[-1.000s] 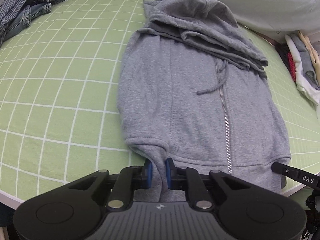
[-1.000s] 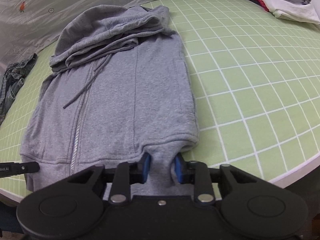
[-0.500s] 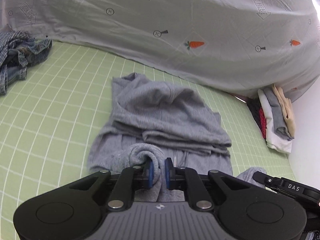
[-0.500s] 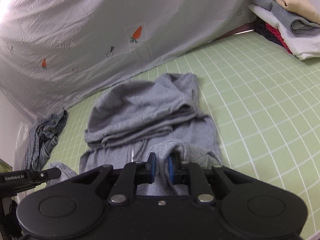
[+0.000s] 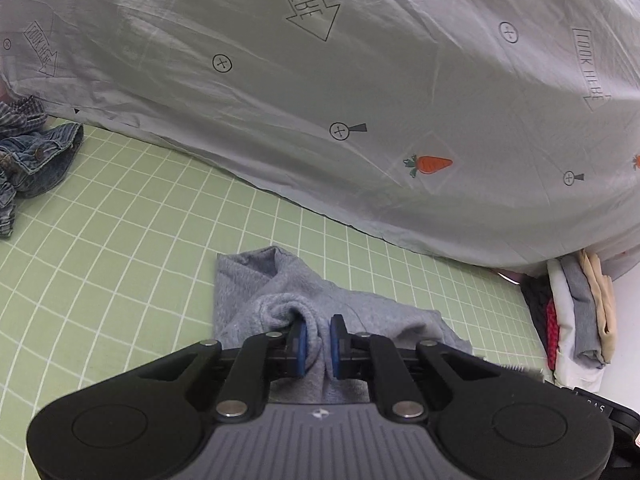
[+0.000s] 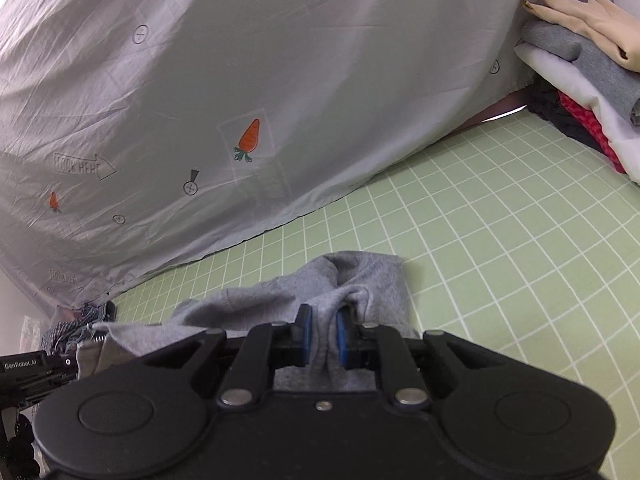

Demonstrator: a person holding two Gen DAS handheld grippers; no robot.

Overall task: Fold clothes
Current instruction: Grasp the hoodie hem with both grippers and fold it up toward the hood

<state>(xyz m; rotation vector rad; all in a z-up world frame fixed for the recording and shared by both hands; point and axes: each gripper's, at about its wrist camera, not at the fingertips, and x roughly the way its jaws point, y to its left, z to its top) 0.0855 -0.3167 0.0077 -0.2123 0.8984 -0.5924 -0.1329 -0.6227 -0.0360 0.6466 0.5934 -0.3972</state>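
Denim heap [image 5: 32,160] in left view only, beyond hoodie [image 5: 256,292].

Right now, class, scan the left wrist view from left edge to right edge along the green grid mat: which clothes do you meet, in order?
Crumpled denim garment → grey hoodie pinched in the left tool → stack of folded clothes.

Soft fleecy grey hoodie [image 5: 280,296] cloth
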